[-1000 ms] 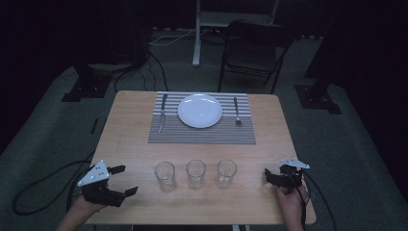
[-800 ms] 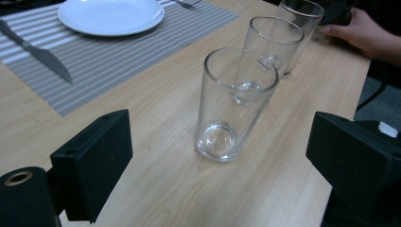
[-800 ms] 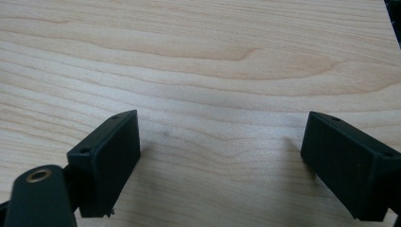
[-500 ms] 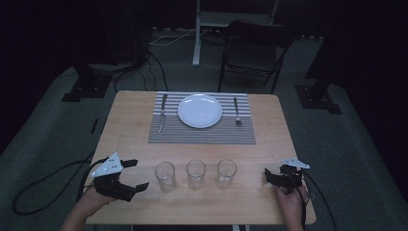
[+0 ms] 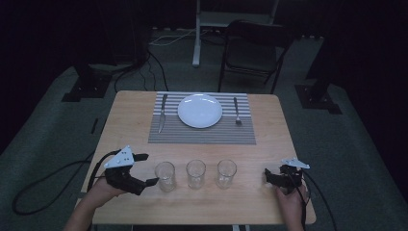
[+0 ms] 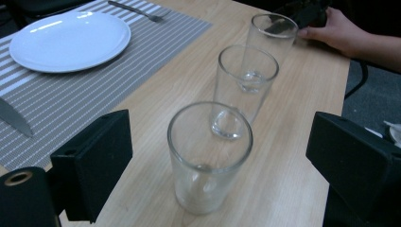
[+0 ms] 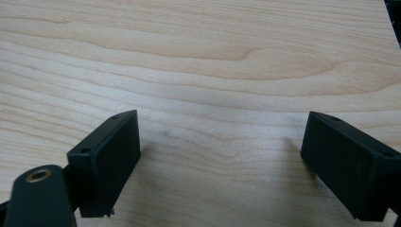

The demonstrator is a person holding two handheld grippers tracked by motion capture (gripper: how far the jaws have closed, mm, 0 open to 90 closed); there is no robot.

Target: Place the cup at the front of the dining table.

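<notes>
Clear cylindrical glass, smooth-walled, between matte black left hand-held gripper blocks, pale woodgrain table

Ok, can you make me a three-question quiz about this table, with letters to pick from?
1. Where is the fork?
A. right of the plate
B. inside a glass
C. on the floor

2. How many glasses stand in the row?
A. two
B. three
C. five

3. How is the left gripper by the nearest glass?
A. open, not touching it
C. shut on it
B. holding the knife

Answers:
1 A, it lies on the striped mat right of the plate.
2 B, the high view shows three.
3 A, both fingers stand apart from the glass.
</notes>
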